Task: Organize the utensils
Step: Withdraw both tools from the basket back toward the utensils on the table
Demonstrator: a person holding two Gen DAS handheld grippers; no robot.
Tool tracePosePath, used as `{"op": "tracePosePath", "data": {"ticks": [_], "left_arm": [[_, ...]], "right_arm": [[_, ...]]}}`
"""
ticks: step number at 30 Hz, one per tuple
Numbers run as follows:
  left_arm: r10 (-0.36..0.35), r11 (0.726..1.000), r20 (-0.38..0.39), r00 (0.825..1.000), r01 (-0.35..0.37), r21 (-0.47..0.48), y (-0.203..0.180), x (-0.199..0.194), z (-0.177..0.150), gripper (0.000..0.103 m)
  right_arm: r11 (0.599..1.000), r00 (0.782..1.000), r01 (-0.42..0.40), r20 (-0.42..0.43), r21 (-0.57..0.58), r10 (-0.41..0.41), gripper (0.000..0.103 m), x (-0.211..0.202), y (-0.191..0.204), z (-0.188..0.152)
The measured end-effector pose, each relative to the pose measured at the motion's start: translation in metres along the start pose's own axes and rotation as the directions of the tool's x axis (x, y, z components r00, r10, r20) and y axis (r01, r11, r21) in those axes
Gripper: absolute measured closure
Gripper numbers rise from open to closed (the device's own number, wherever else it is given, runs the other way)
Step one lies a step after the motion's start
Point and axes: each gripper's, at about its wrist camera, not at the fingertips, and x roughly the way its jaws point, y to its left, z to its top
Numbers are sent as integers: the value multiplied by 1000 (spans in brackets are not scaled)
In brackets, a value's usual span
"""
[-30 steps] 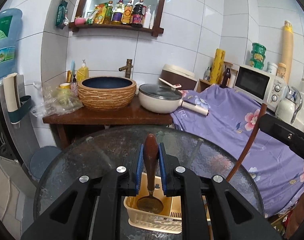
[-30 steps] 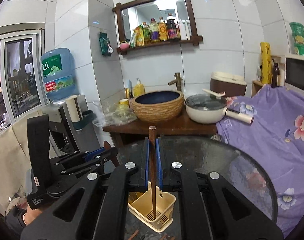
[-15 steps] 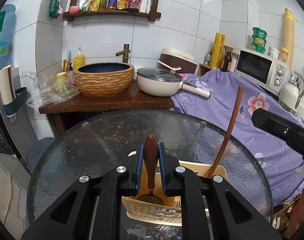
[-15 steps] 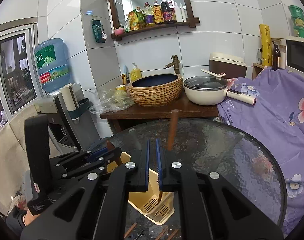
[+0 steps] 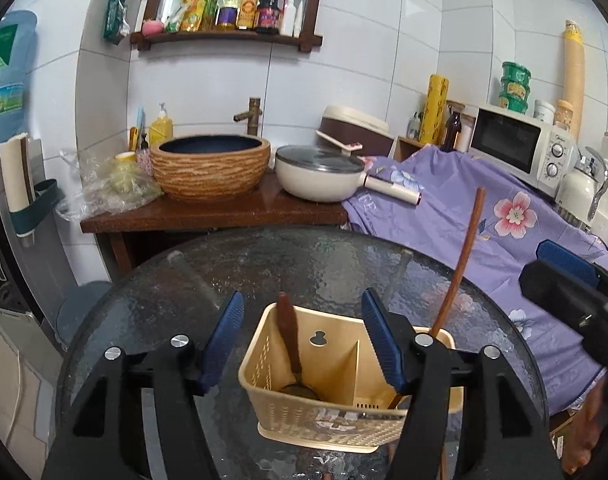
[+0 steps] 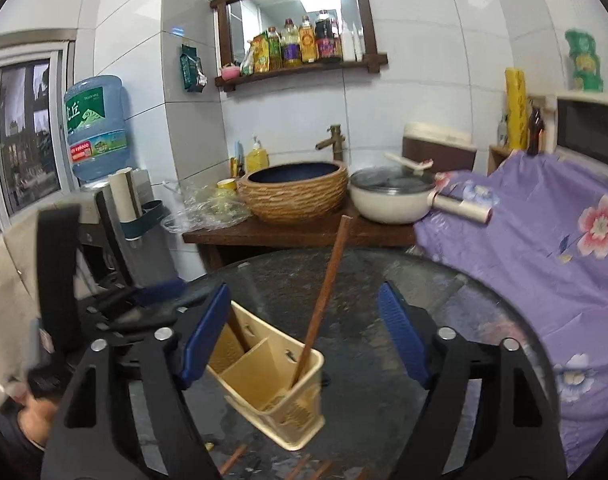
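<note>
glass table [image 5: 304,264] bears yellow divided caddy [image 5: 336,420] holding wooden spoon [image 5: 289,332].

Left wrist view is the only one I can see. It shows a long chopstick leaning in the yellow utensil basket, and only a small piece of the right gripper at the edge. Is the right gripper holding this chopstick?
Observer: No. In the right wrist view the right gripper has its jaws opening, and the chopstick stands between the pads, touching neither. It leans on the yellow utensil basket by itself.
Operator: Thank you. Are more utensils waiting outside the basket?
Observer: Yes. A few wooden sticks, probably chopsticks, lie on the glass table on the near side of the basket, at the lower edge of the right wrist view.
</note>
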Motion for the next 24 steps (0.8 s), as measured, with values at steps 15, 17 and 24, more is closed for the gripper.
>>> {"op": "tracePosePath", "data": {"ticks": [15,17,24], "left_arm": [[51,997,-44,998,-48,53,9,-53,-98,6],[86,994,-80,993,-79,81,10,-52,-115,6],[98,994,-171,980,-88,67,20,-52,-145,11]], "right_arm": [[995,981,18,-194,102,2,5,-37,-13,-127],[988,968,56,-248,141,-20,5,-41,-18,-144],[967,907,154,-417,204,-57,9,-43,-30,-192]]}}
